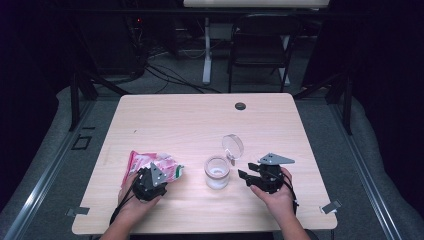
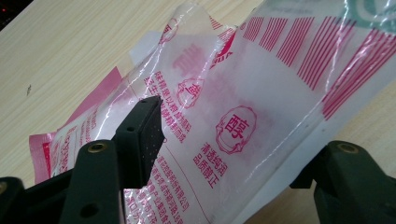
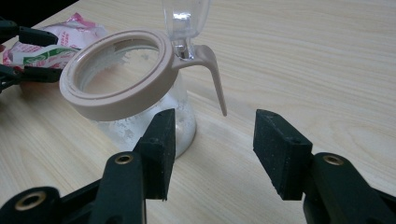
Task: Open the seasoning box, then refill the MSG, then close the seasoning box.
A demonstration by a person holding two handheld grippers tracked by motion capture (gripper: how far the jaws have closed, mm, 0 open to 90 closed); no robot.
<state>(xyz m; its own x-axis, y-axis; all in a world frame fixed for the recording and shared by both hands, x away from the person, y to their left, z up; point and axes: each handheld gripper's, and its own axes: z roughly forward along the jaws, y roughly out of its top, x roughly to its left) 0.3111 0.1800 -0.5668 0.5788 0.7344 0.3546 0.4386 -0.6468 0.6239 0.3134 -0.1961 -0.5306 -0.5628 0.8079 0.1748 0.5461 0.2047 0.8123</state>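
Observation:
A crumpled clear plastic bag [image 1: 150,162] with pink print lies at the table's front left. My left gripper [image 1: 154,174] is at its near edge. In the left gripper view the bag [image 2: 261,93] runs between the jaws, which stand apart on either side of it, and the right jaw is partly hidden behind the film. No pad visibly presses on it. A small clear jar [image 1: 217,172] with white powder inside stands mid-front, its beige-rimmed flip lid [image 1: 233,146] swung up. My right gripper [image 1: 245,176] is open just to the jar's right. Its jaws [image 3: 212,140] hold nothing, and the jar [image 3: 116,79] is close ahead on the left.
The light wooden table [image 1: 200,120] has a black grommet [image 1: 240,106] near its far edge. Beyond it stand a dark folding chair [image 1: 260,45] and a white desk leg [image 1: 206,50]. The bag [image 3: 56,37] and the other gripper [image 3: 18,51] lie behind the jar.

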